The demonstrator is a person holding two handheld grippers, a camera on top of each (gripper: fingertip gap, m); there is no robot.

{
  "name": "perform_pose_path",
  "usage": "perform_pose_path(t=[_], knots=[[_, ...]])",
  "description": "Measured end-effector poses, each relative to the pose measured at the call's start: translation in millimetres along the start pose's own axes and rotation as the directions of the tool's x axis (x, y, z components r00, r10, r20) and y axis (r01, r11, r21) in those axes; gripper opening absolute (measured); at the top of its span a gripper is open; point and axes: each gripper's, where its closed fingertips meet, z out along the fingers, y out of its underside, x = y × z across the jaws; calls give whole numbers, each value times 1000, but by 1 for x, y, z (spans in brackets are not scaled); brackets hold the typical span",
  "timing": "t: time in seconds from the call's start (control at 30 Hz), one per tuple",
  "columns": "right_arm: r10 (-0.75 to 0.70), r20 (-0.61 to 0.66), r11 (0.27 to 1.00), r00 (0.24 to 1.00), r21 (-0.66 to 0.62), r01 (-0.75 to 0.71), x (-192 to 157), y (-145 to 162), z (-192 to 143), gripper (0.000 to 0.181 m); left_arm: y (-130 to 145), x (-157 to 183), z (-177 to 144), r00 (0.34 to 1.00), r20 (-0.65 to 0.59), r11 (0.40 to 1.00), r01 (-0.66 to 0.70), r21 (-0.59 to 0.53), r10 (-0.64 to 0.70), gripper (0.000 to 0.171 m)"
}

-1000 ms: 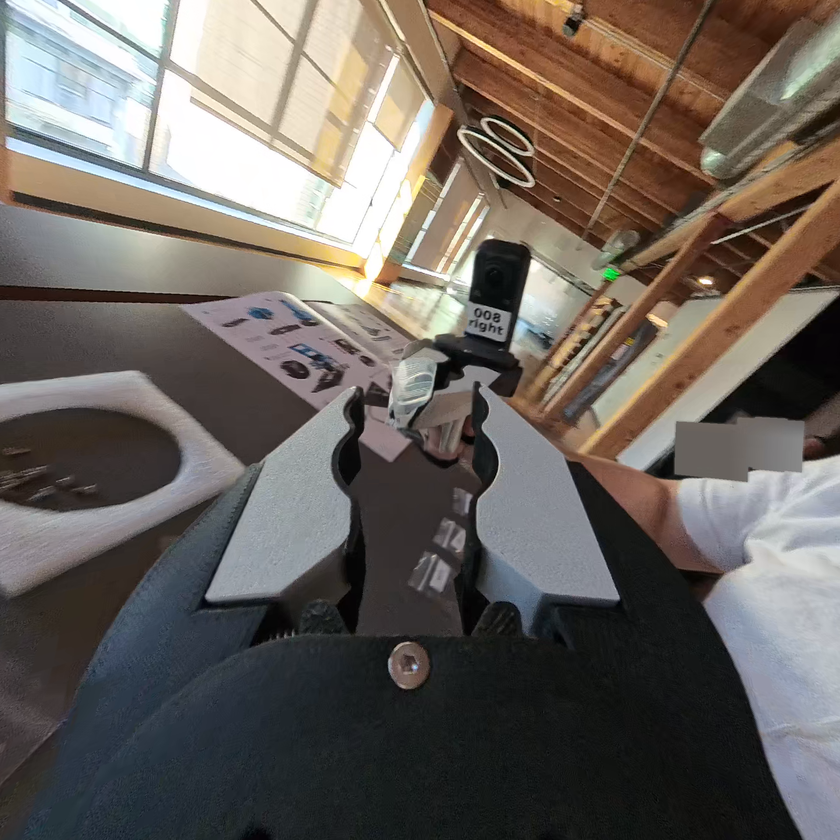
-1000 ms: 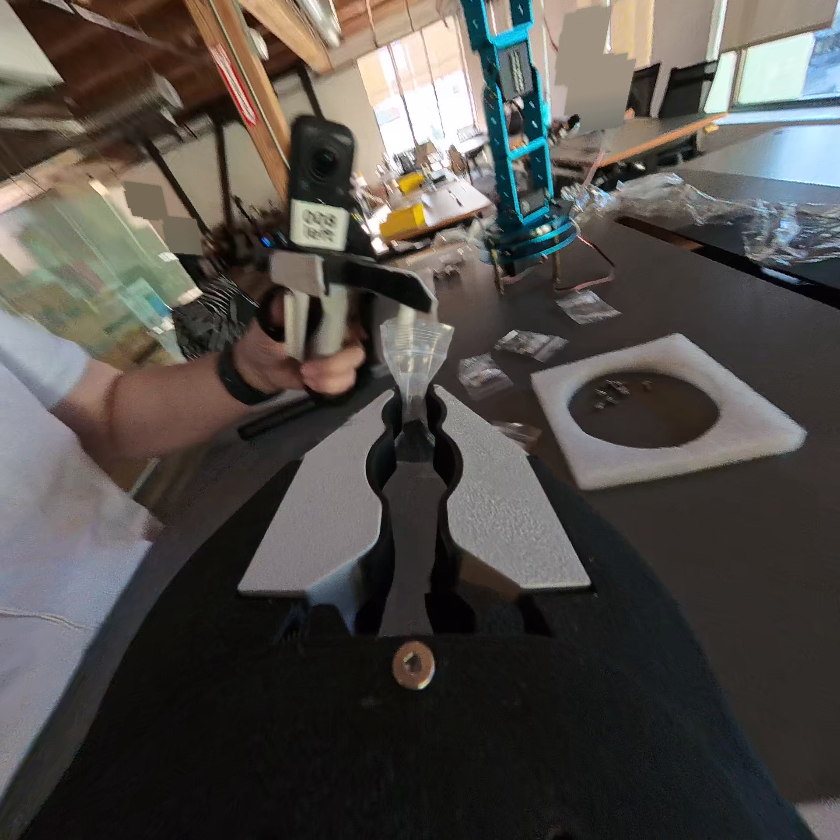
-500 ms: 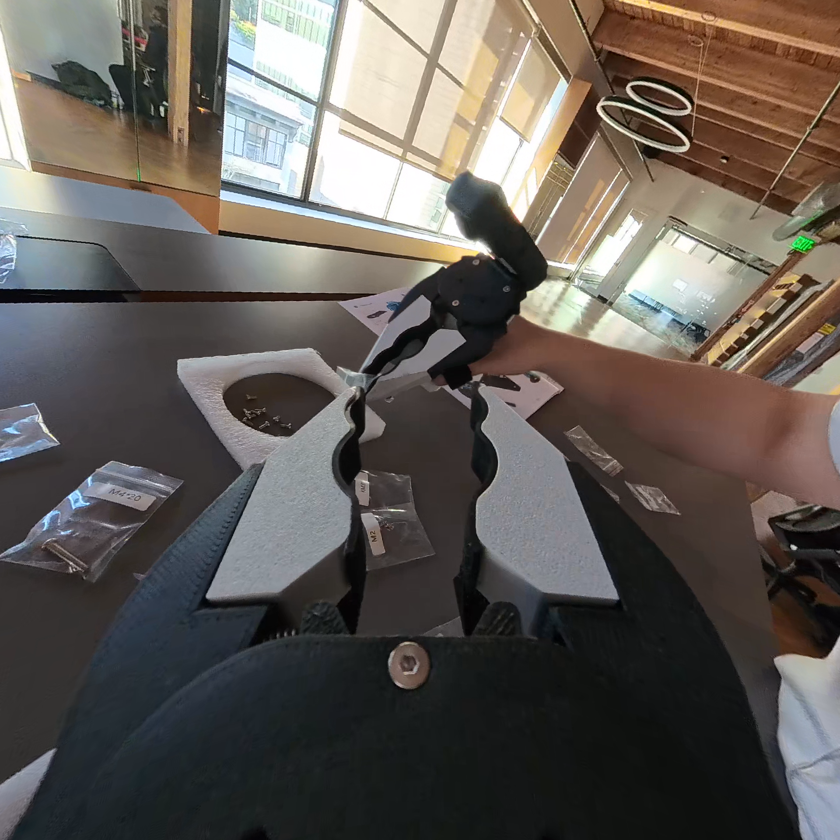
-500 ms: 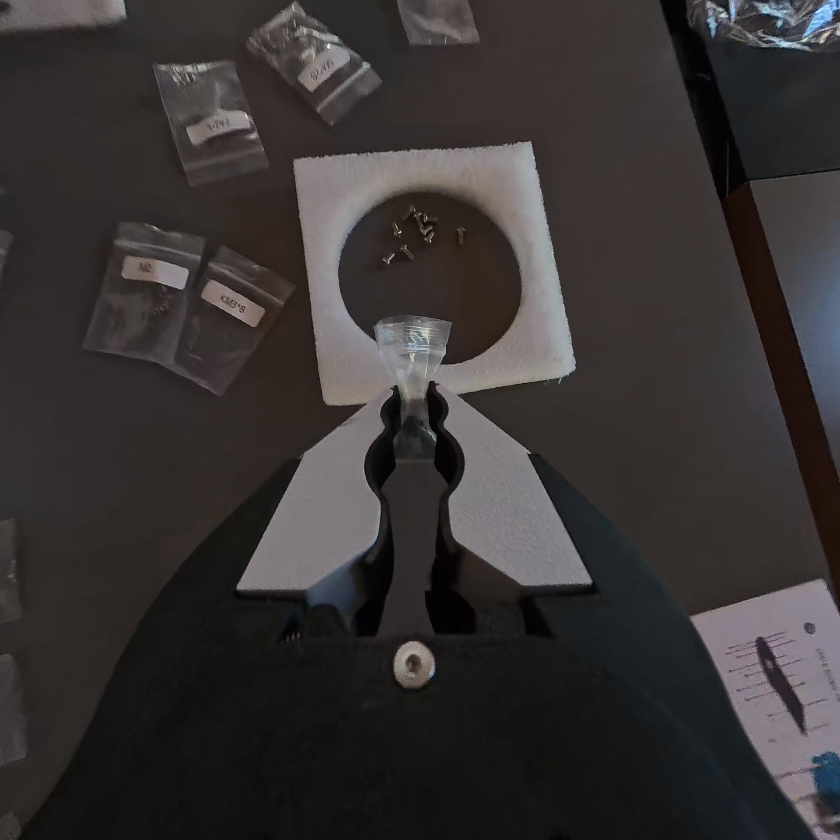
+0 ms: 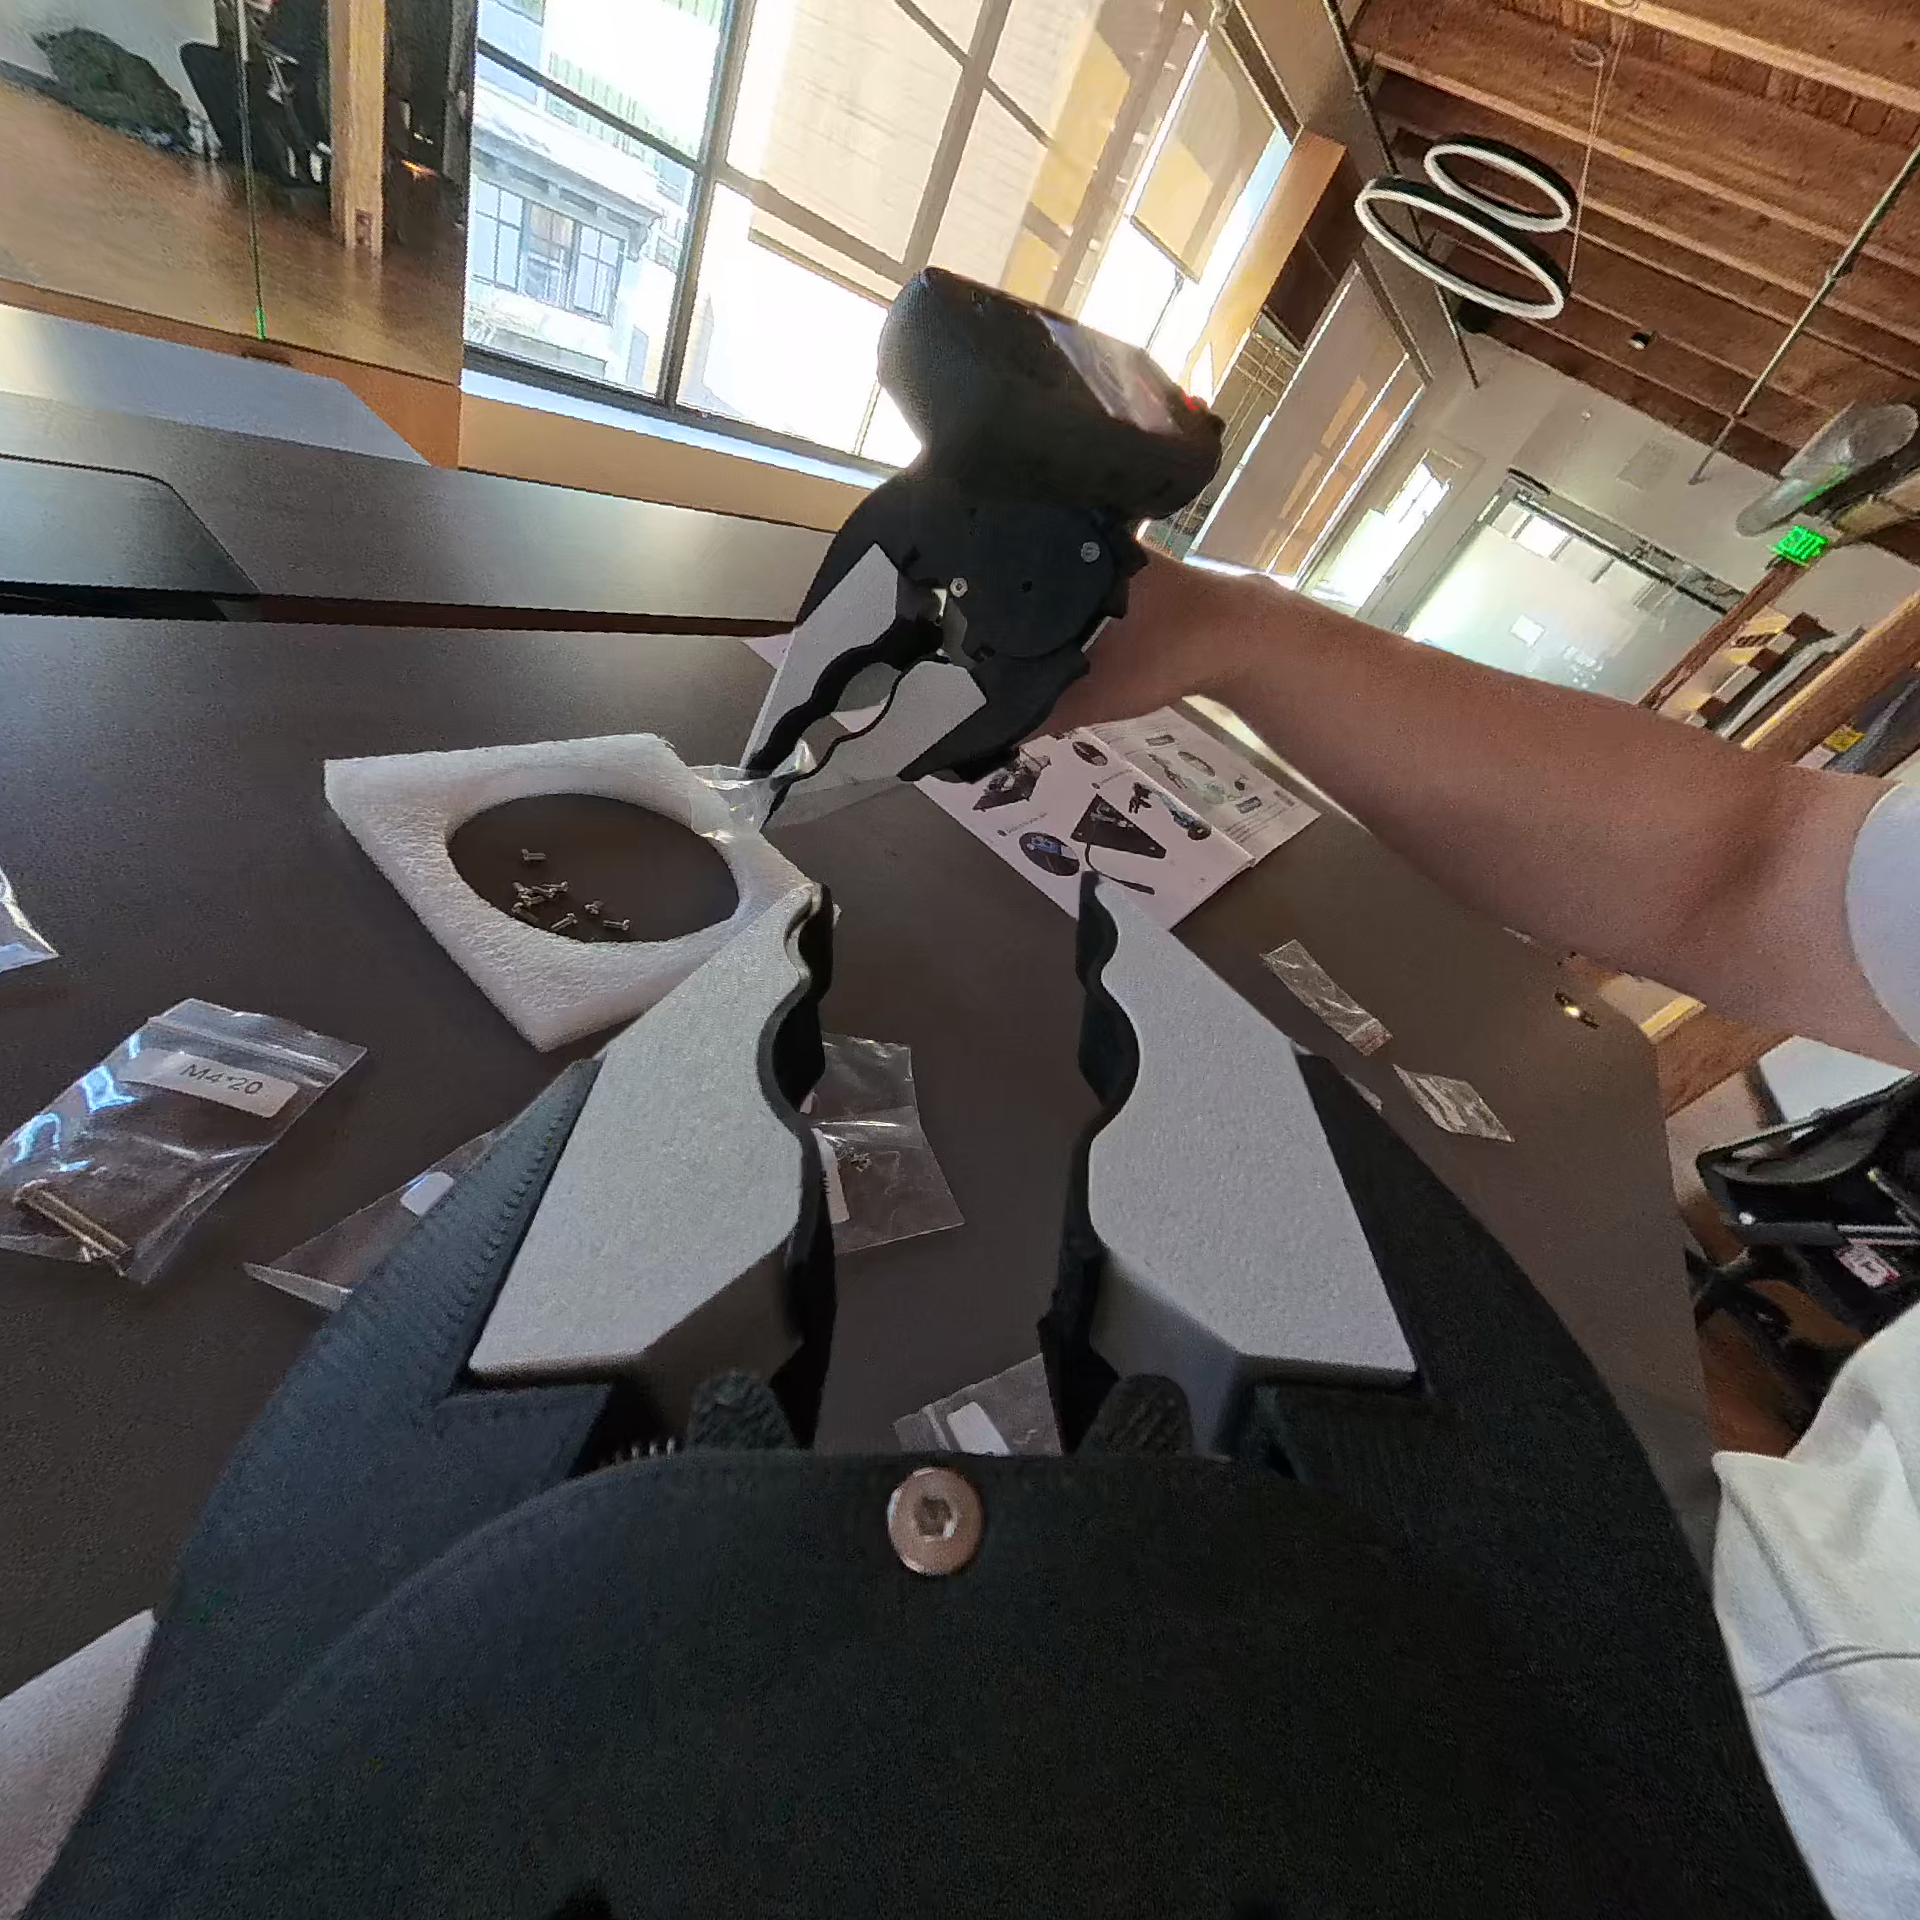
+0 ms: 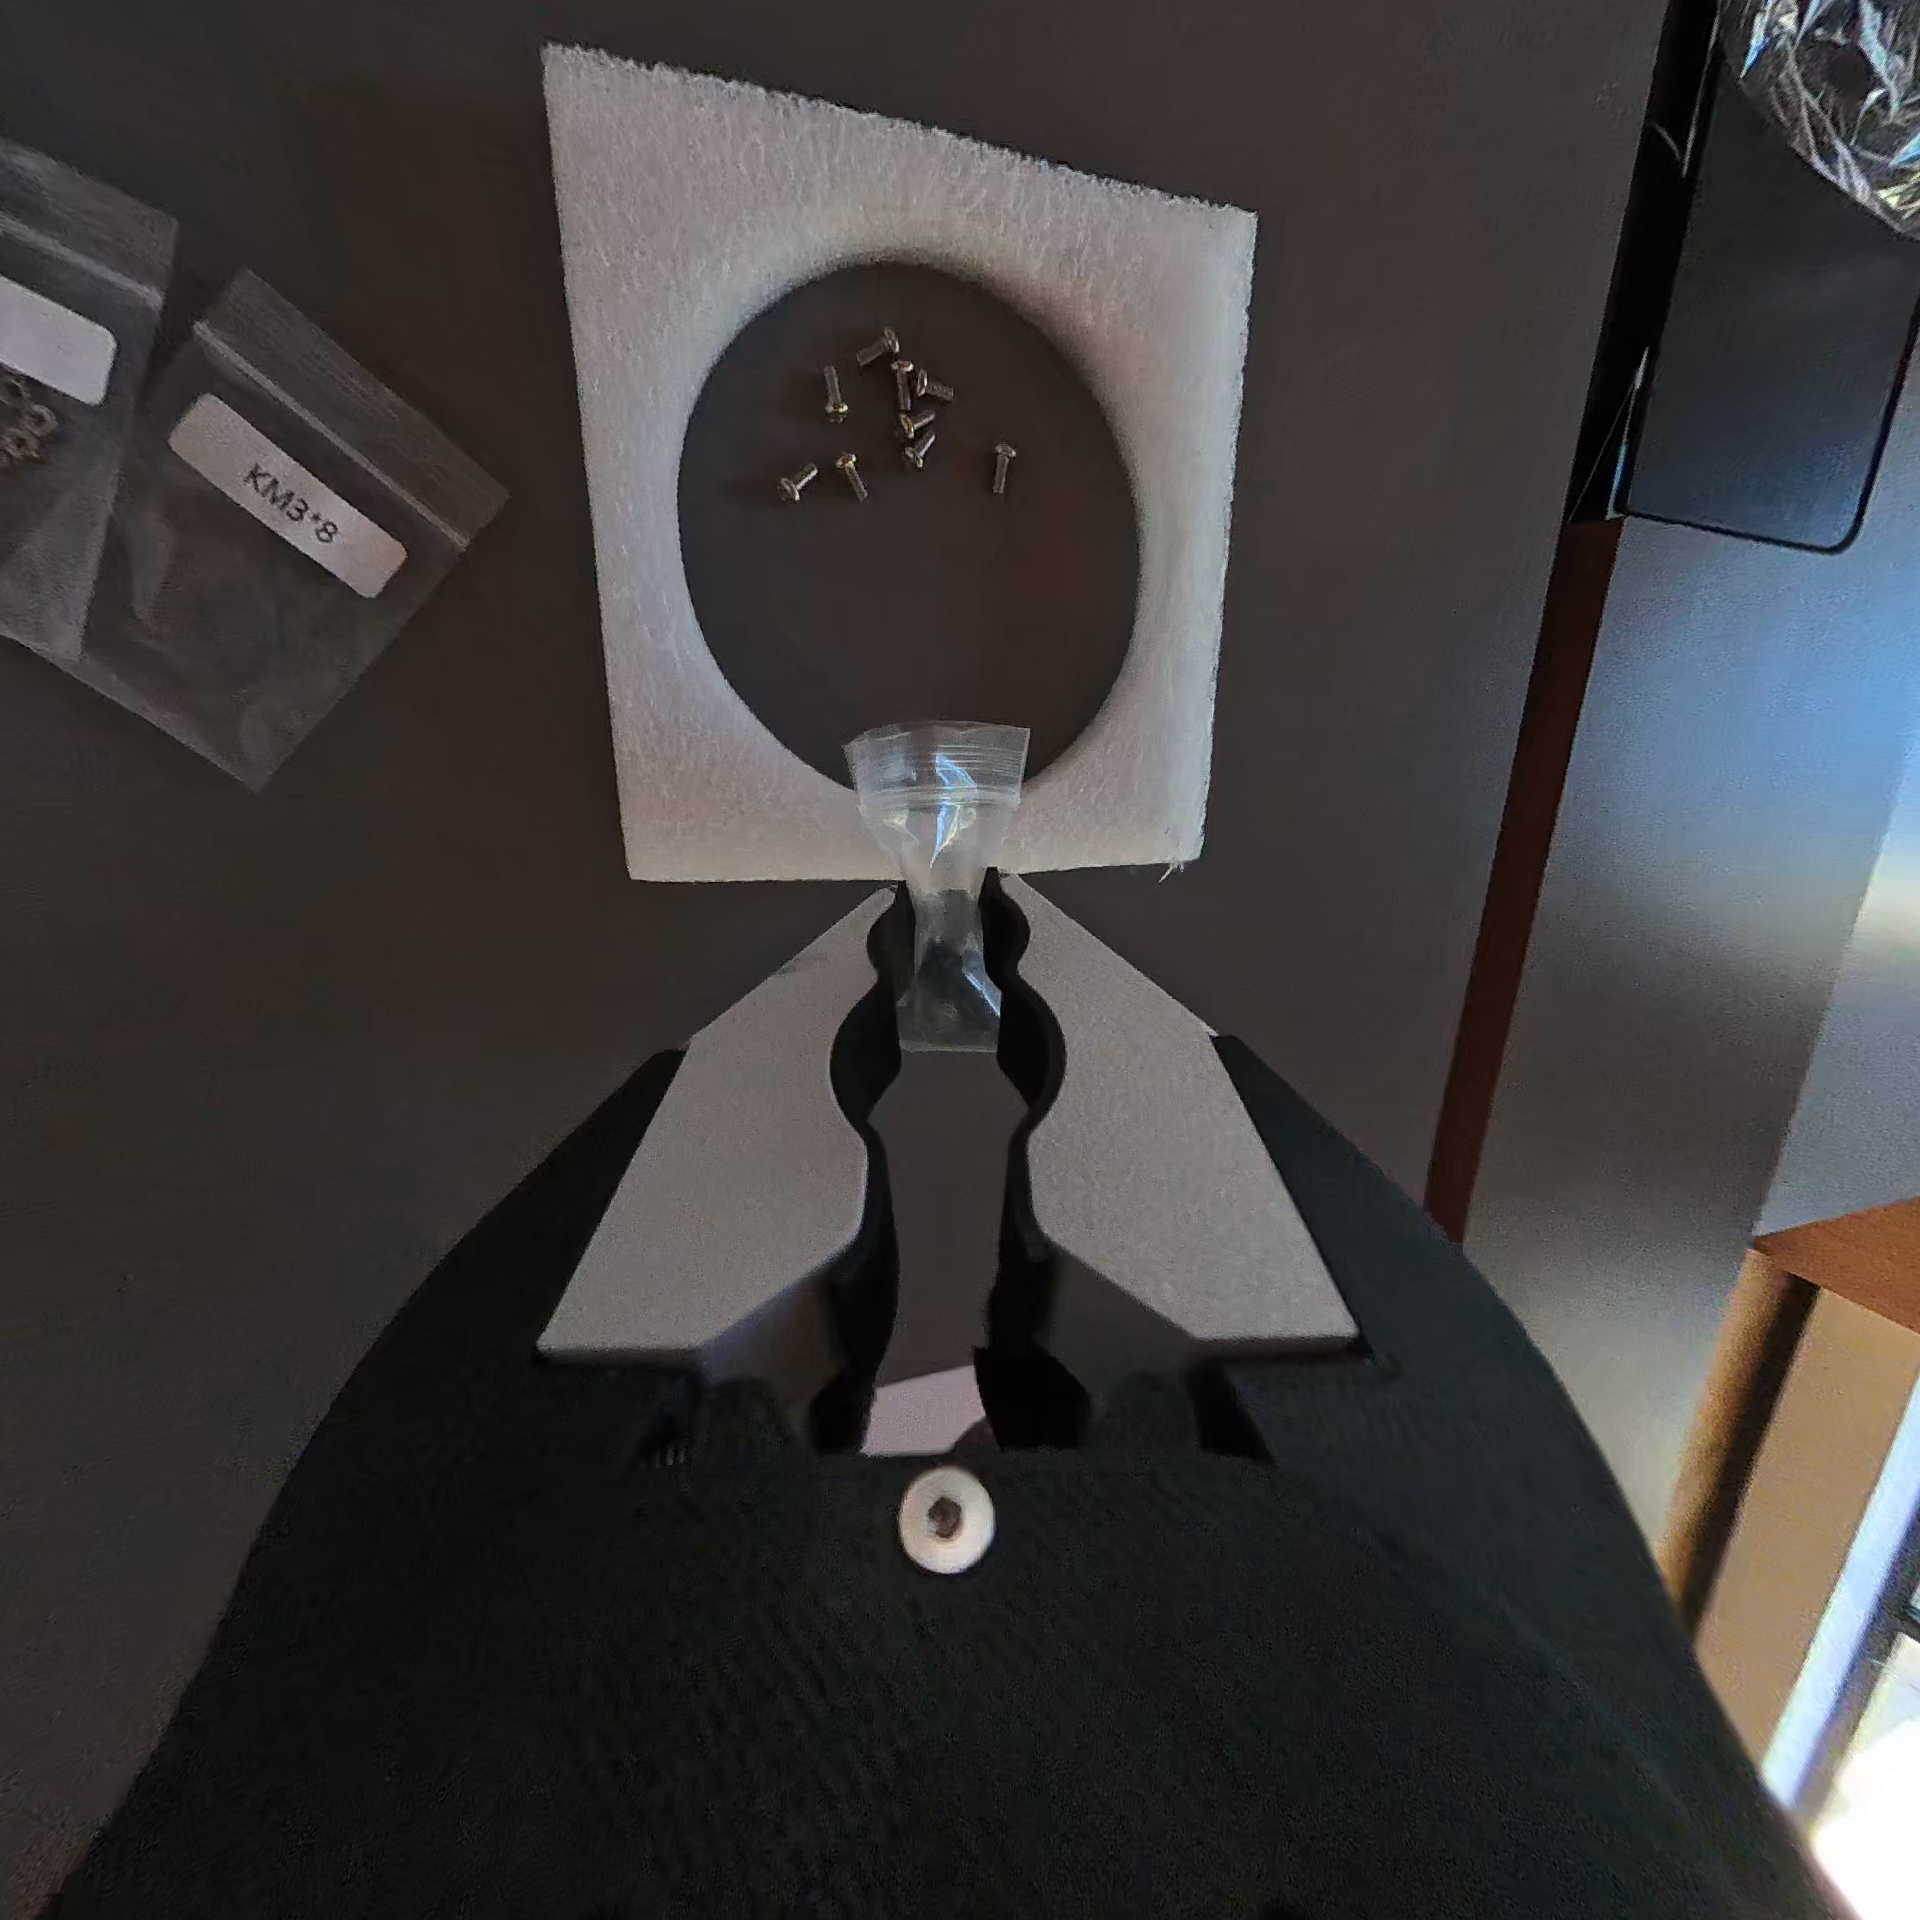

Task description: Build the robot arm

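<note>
Landmark: the white square foam pad w/ round cut-out (image 6: 914,187), lying flat on the dark matte counter (image 5: 260,727).

Left of the pad: clear zip bags w/ white labels (image 6: 281,520), flat on the counter; in the left wrist view one more labelled clear bag holding a long bolt (image 5: 166,1122) lies near-left of the pad. The left tool (image 5: 951,914) hangs on the near side of the pad, jaws wide apart, holding nothing, w/ another small bag under it.

Inside the pad's cut-out: a loose cluster of small silver screws (image 6: 894,416), toward its far side.

At the pad's near edge: the right tool (image 6: 940,904), pointed down, jaws narrow and pinched on a small clear plastic zip bag w/ dark hardware inside (image 6: 940,821). The bag's mouth end pokes out past the tips and sits over the rim of the cut-out; whether it's open, can't tell.

Right of the pad: a printed instruction sheet w/ pictures (image 5: 1122,821) and the counter's edge.

Risks, as I judge them:
- Grip is on thin, slick film, so the bag could slide out.
- Mouth sits over the foam rim, not the hole's centre, so any contents tipped out may bounce off the foam onto the counter.
- Tool tips are close to the foam; a nudge would shift the pad and scatter the screws.
- Dark hardware is bunched between the jaws, so it may stay trapped.
</note>
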Motion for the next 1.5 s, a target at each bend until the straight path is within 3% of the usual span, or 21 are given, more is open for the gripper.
perform_pose_path(t=[0.63,1.2,1.5], knots=[[-190,-25,972,981,-146,185,6,-11,7,12,0,1,-4,1000,-6,1000,29,10,-29,45],[-167,-25,971,986,-180,160,12,-4,5,20,0,6,-3,999,-23,999,33,-3,-33,48],[-123,-13,985,992,-123,120,10,-10,7,22,0,7,-4,999,-27,999,35,-3,-35,48]])
